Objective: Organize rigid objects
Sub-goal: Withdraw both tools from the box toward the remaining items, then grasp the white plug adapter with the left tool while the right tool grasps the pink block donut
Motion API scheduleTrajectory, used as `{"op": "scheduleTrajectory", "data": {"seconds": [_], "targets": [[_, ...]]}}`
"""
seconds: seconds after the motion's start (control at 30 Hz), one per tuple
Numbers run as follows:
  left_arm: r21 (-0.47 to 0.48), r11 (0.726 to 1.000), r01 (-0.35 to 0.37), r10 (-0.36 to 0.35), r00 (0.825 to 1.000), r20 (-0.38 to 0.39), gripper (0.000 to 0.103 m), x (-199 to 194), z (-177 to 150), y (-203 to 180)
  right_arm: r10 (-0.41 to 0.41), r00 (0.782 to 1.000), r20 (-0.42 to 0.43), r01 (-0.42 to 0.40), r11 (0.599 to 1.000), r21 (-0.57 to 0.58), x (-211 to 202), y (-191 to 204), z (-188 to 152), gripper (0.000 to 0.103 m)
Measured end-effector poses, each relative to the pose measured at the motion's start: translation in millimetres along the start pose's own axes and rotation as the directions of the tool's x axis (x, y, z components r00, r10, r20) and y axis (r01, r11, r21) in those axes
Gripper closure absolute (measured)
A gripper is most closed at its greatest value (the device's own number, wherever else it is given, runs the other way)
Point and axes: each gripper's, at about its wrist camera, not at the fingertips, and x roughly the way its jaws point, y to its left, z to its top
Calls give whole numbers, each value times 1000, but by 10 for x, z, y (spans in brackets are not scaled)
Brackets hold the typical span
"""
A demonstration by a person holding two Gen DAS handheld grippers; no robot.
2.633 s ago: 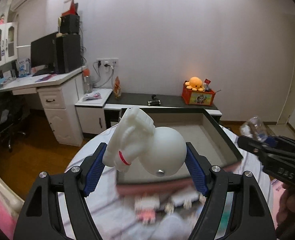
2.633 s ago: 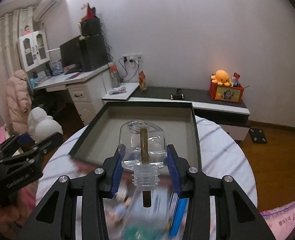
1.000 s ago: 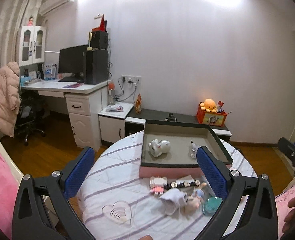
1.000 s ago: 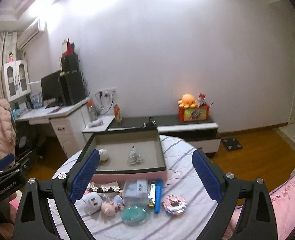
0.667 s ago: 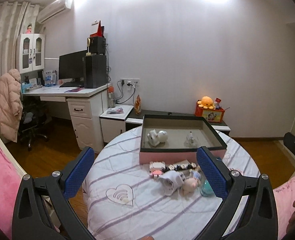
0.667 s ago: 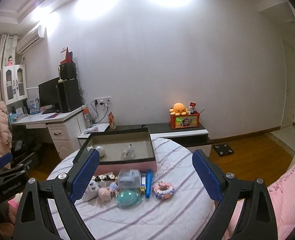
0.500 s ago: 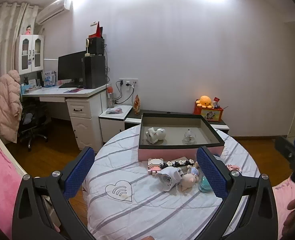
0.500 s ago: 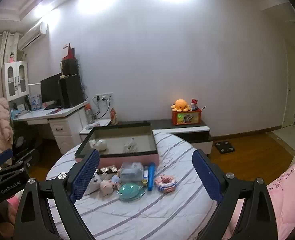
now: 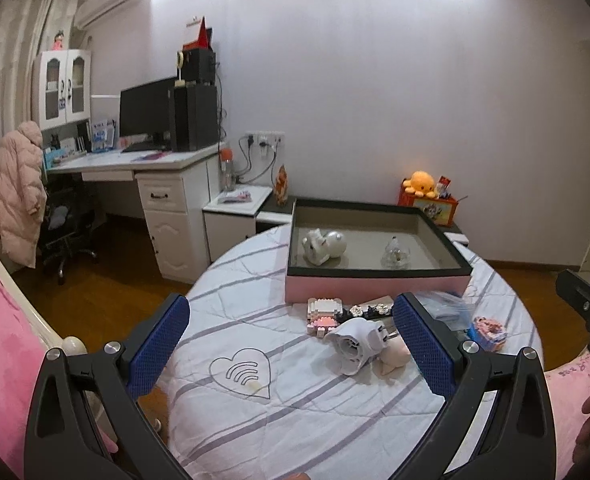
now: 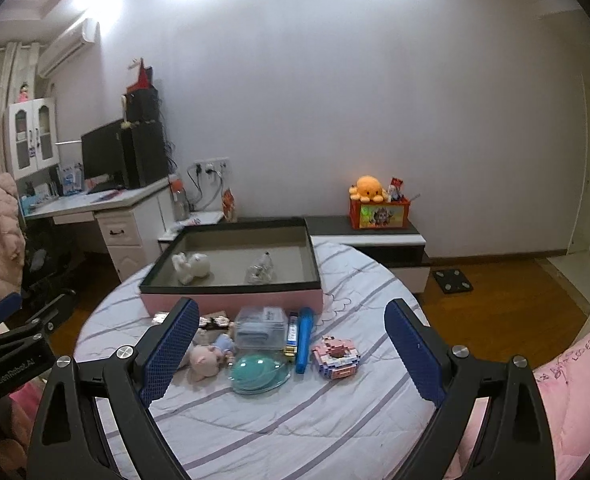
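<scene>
A pink box with a dark rim (image 9: 375,285) (image 10: 231,295) stands at the far side of the round table. Inside lie a white figurine (image 9: 323,245) (image 10: 190,265) and a clear glass bottle (image 9: 395,257) (image 10: 259,270). In front of the box lie a white plug adapter (image 9: 354,345), a pink doll (image 10: 206,359), a teal dish (image 10: 257,372), a clear case (image 10: 261,327), a blue tube (image 10: 305,338) and a pink brick block (image 10: 337,356) (image 9: 325,314). My left gripper (image 9: 291,344) and right gripper (image 10: 291,350) are both open and empty, held back from the table.
The table wears a white striped cloth with a heart mark (image 9: 241,372). A desk with a monitor (image 9: 147,118) stands at the left. A low cabinet carries an orange plush on a box (image 10: 377,204). Pink bedding (image 10: 575,380) borders the right.
Both grippers let go of the figurine and the bottle, which now lie in the box, and opened wide. Both have drawn back from the table.
</scene>
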Motion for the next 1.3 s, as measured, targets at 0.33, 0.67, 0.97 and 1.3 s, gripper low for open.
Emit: {"op": "scheduleTrajectory", "data": {"seconds": [0.33,0.67,0.97,1.3], "targets": [[84,996,29,-16,988,-151,0,539,-184,-277,-10,970,-241,17,1000,25,622,-378,-279,8],[68,997,27,-8,964,-265,0,943,-365,-523,37,916,-398,-39,999,3,1201,-657,-370,8],[16,999,37,-30,948,-318,0,1249,-417,-550,19,887,-462,-34,999,-23,1433,-733,-475,9],[-24,985,170,-165,897,-410,40,1592,-500,-336,-49,875,-481,60,998,7,1571,-583,-581,20]]}}
